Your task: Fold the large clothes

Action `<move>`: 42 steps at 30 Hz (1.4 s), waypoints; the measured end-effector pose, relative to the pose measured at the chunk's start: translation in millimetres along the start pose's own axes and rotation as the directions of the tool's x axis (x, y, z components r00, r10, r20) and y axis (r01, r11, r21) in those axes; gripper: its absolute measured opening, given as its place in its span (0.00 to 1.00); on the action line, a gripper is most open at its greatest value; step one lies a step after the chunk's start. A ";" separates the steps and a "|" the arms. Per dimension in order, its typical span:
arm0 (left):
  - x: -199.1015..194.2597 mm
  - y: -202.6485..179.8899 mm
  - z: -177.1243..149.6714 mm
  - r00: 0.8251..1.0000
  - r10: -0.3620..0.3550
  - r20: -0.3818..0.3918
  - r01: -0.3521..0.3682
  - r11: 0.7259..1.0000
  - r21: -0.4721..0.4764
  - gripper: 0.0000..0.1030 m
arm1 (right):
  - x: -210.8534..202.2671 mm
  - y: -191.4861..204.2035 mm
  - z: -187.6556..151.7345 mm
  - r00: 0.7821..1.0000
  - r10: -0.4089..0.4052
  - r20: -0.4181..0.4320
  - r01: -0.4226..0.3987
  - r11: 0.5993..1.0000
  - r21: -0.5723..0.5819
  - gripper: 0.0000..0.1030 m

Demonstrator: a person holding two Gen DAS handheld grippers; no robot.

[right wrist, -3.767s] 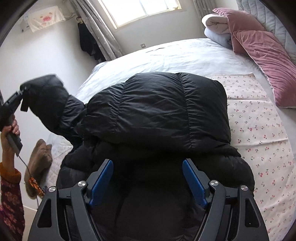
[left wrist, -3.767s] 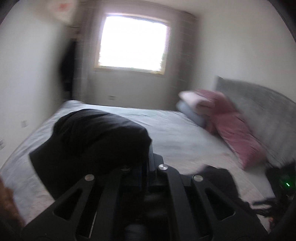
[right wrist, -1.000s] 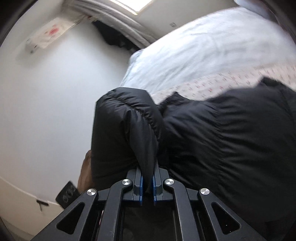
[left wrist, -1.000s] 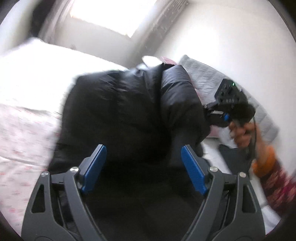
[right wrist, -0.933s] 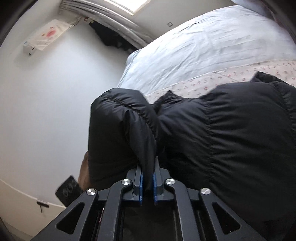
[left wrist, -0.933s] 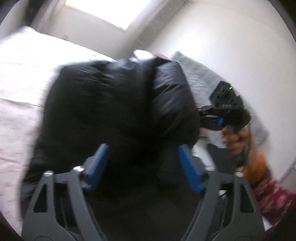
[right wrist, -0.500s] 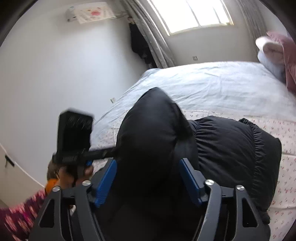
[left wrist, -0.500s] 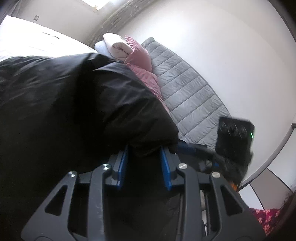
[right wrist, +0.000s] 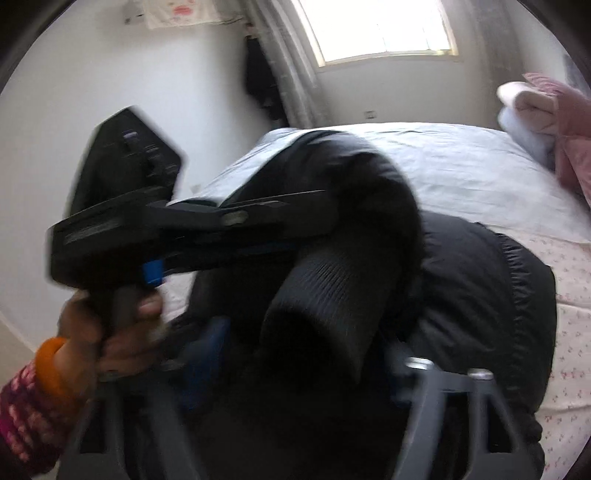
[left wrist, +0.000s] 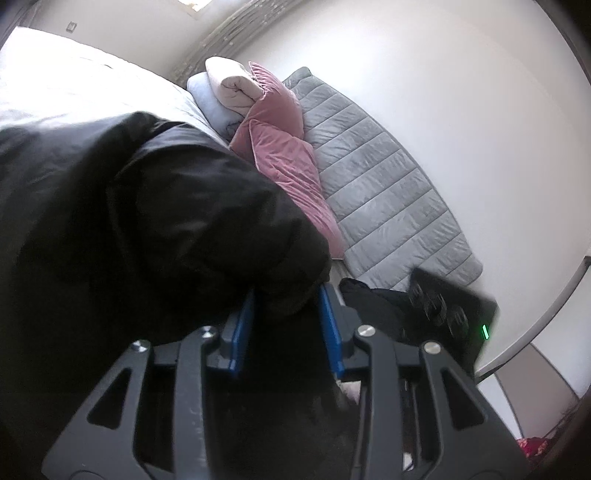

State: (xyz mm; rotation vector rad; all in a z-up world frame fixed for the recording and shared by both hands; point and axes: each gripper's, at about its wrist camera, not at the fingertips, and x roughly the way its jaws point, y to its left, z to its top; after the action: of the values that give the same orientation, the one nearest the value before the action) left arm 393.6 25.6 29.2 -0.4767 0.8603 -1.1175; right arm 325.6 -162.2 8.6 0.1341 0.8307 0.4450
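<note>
Bed (right wrist: 461, 162) with pale sheet occupies the centre. Pink pillows (left wrist: 284, 147) and a folded cream blanket (left wrist: 232, 83) lie at 12 o'clock in the left view. Grey quilted headboard (left wrist: 384, 192) stands at 2 o'clock. Window (right wrist: 380, 29) sits at 12 o'clock in the right view, curtain (right wrist: 288, 74) beside it.

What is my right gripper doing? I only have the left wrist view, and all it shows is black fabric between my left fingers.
Observer: The right gripper is open. Its fingers stand wide on either side of the ribbed cuff and are not gripping it.
Operator: Where on the garment is my left one holding?
Observer: The left gripper is clamped on the puffy sleeve just above that cuff, which hangs open toward the right camera.
Operator: And the rest of the jacket?
Observer: The jacket body lies on the floral sheet, to the right of the raised sleeve.
</note>
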 end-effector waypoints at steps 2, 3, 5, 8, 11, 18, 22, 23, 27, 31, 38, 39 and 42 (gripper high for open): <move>-8.6 -8.4 6.9 0.999 0.025 0.038 -0.026 0.999 0.040 0.44 | -8.0 -10.8 10.5 0.999 0.044 0.009 -0.044 0.998 0.046 0.11; -21.2 -12.9 11.8 0.997 0.026 0.076 -0.032 0.997 0.071 0.44 | -17.1 -15.4 19.1 0.996 0.085 0.025 -0.087 0.994 0.061 0.10; -34.7 -16.1 21.6 0.986 0.054 0.157 -0.070 0.993 0.094 0.45 | -33.7 -21.4 33.4 0.983 0.173 0.056 -0.178 0.979 0.100 0.08; -48.7 -14.9 39.2 0.970 0.110 0.214 -0.130 0.988 0.083 0.45 | -60.4 -34.8 56.3 0.930 0.344 0.131 -0.365 0.909 0.203 0.07; -50.0 -14.4 48.1 0.949 0.204 0.238 -0.234 0.967 0.101 0.48 | -84.5 -67.5 66.7 0.845 0.471 0.252 -0.532 0.784 0.319 0.06; -0.6 15.4 44.1 0.909 0.400 0.117 -0.412 0.905 0.105 0.48 | -73.8 -196.2 14.2 0.894 0.316 0.319 -0.449 0.626 0.637 0.07; 32.5 32.1 33.9 0.879 0.476 0.036 -0.477 0.872 0.111 0.48 | -62.9 -229.6 -28.3 0.994 0.009 0.106 -0.082 0.694 0.715 0.31; 34.3 29.9 31.6 0.873 0.486 0.037 -0.487 0.865 0.122 0.48 | -65.0 -230.2 -29.8 0.994 -0.031 0.100 -0.049 0.702 0.711 0.39; 35.4 14.3 31.5 0.847 0.525 0.088 -0.532 0.832 0.156 0.48 | -92.4 -190.8 -3.0 0.965 -0.218 0.147 0.096 0.813 0.574 0.57; 34.4 -15.3 33.3 0.796 0.570 0.206 -0.603 0.776 0.182 0.76 | -101.1 -114.4 42.8 0.916 -0.302 0.263 0.190 0.906 0.378 0.69; 65.3 10.8 17.6 0.574 0.789 0.220 -0.817 0.529 0.230 0.86 | 1.1 -43.7 67.0 0.874 -0.431 0.225 0.391 0.898 0.199 0.73; 66.4 21.2 13.8 0.555 0.804 0.215 -0.829 0.513 0.221 0.88 | 20.5 -47.9 60.4 0.869 -0.461 0.181 0.430 0.884 0.186 0.73; 61.1 47.6 9.0 0.577 0.791 0.202 -0.817 0.558 0.148 0.96 | 53.4 -63.6 37.1 0.863 -0.486 0.135 0.461 0.869 0.179 0.73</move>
State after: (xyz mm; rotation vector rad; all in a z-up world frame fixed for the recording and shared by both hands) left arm 439.0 -12.7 -21.4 0.0867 0.7074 -0.2963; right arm 405.4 -194.2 -21.2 0.0919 0.6887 -0.0946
